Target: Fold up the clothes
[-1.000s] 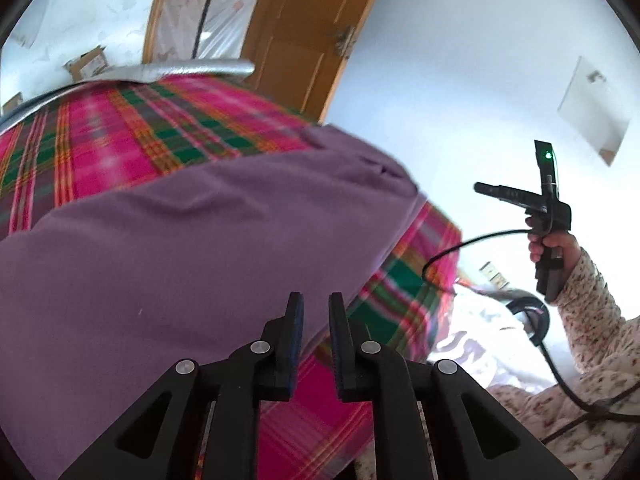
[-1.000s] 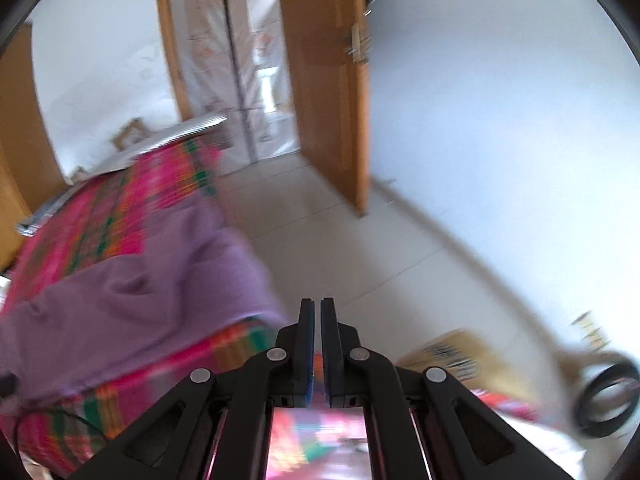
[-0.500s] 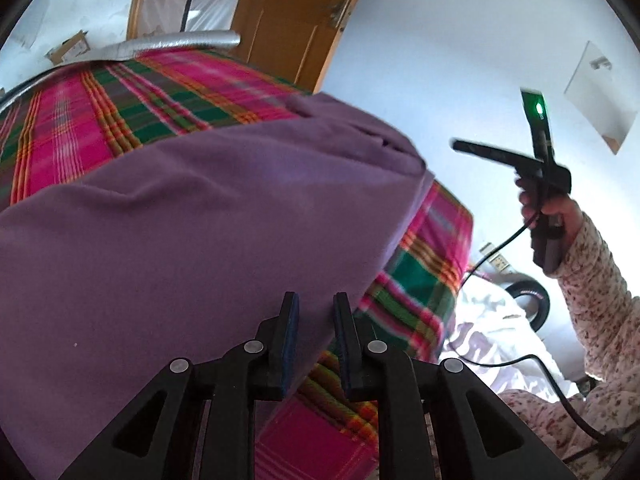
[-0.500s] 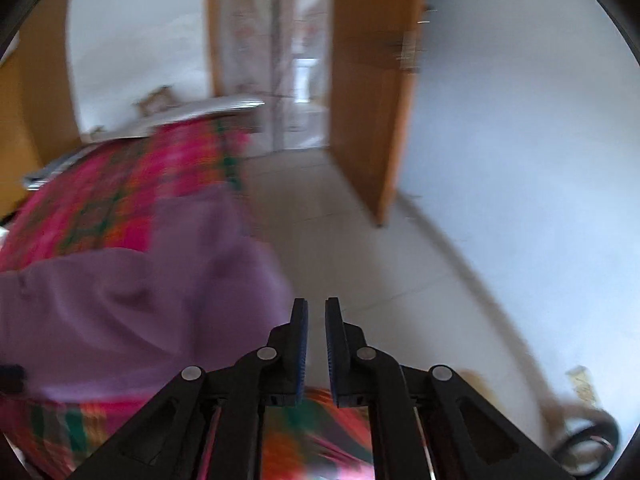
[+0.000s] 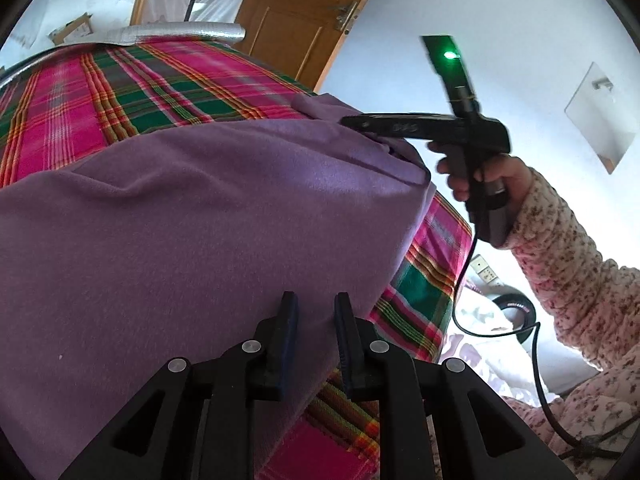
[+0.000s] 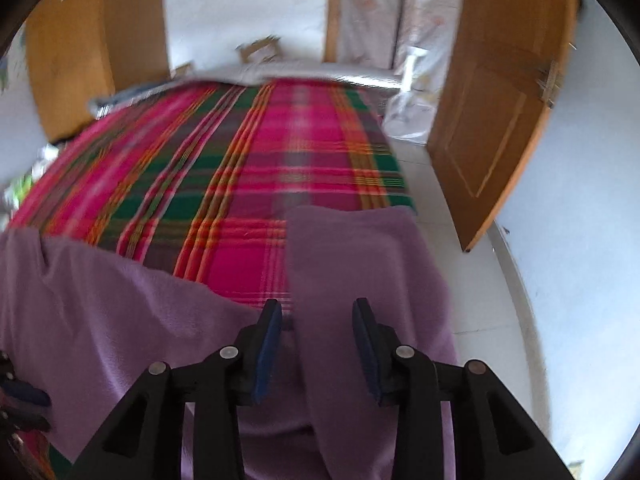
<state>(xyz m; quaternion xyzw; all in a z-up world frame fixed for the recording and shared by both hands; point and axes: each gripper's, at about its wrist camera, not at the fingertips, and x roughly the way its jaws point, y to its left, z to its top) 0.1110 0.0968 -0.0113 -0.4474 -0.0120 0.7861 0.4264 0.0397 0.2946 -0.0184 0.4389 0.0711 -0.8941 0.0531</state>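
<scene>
Jaws of the left gripper stand a little apart, with the near edge of the purple cloth between them; whether they pinch it or only straddle it cannot be told. Jaws of the right gripper are spread wide, released, with a raised fold of the cloth lying between and under them. In the left view that same gripper reaches in from the right, its tip over the cloth's far corner, held by a hand in a flowered sleeve, a black cable hanging from it.

The cloth lies spread across the near end of the bed, draped over its edge. The bed wears a plaid cover of pink, green and orange. A silvery roll lies at its far end. Beyond stands an open wooden door, with a pale tiled floor beside the bed and white walls around. The right view is somewhat blurred.
</scene>
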